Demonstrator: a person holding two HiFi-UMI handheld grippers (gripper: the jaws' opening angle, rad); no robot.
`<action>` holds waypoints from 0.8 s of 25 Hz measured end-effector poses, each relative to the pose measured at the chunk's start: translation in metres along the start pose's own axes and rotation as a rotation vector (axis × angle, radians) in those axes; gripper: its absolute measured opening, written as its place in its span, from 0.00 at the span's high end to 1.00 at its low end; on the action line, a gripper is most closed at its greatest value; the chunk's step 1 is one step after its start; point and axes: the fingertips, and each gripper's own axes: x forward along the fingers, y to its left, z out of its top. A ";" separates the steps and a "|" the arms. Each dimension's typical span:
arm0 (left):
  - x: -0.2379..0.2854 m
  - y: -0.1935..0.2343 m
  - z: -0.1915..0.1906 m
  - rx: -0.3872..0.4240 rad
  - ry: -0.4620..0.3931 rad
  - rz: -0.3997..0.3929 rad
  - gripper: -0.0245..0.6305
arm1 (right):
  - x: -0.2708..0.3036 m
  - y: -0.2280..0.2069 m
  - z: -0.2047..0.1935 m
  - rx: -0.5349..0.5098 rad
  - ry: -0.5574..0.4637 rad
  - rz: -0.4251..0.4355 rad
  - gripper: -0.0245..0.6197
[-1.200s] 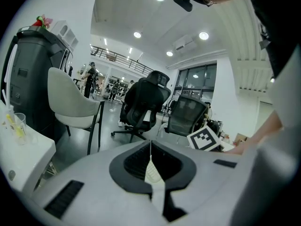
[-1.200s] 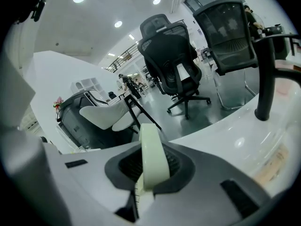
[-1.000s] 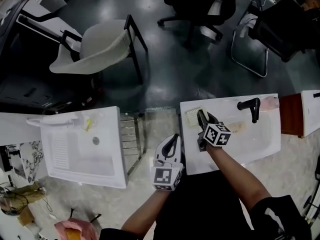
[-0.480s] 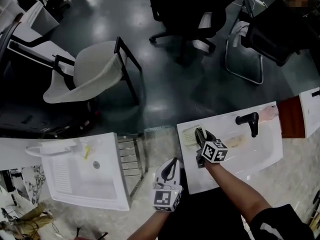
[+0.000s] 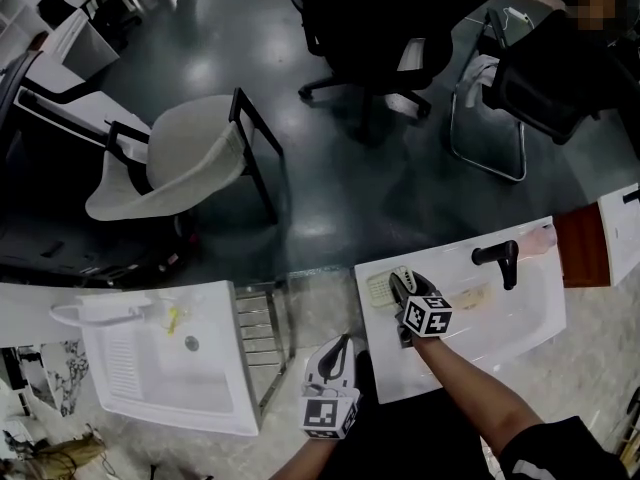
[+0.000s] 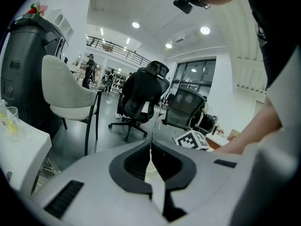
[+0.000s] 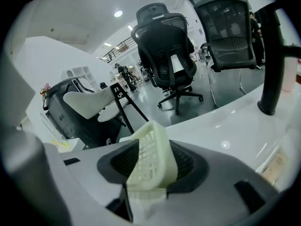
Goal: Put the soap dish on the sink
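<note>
The pale yellow slatted soap dish (image 5: 380, 288) is at the far left corner of the white sink (image 5: 520, 318) on the right, left of its black faucet (image 5: 500, 258). My right gripper (image 5: 399, 284) is over that corner. In the right gripper view the soap dish (image 7: 150, 159) stands tilted between the two black pads, and the jaws are opening around it. My left gripper (image 5: 338, 346) hangs in front of the gap between the two sinks. In the left gripper view the left gripper (image 6: 151, 157) is shut, with nothing in it.
A second white sink (image 5: 215, 368) stands at the left, with a metal rack (image 5: 260, 338) between the two. A white chair (image 5: 170, 163) and black office chairs (image 5: 380, 28) stand on the dark floor behind. A brown panel (image 5: 580, 248) adjoins the right sink.
The right gripper has sunk a little onto the sink's far left corner with the soap dish. The left gripper has hardly moved.
</note>
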 end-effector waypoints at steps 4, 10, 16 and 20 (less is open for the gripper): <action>-0.004 0.006 -0.001 -0.002 -0.007 0.018 0.94 | 0.003 -0.008 -0.004 -0.031 0.015 -0.019 0.67; -0.008 0.013 0.002 -0.018 -0.027 0.047 0.94 | 0.006 -0.014 0.000 -0.066 0.009 -0.044 0.64; -0.012 0.013 -0.002 -0.029 -0.032 0.058 0.94 | 0.006 -0.013 0.001 -0.084 0.014 -0.037 0.59; -0.014 0.014 -0.004 -0.037 -0.036 0.062 0.94 | 0.001 -0.014 0.003 -0.086 0.012 -0.030 0.58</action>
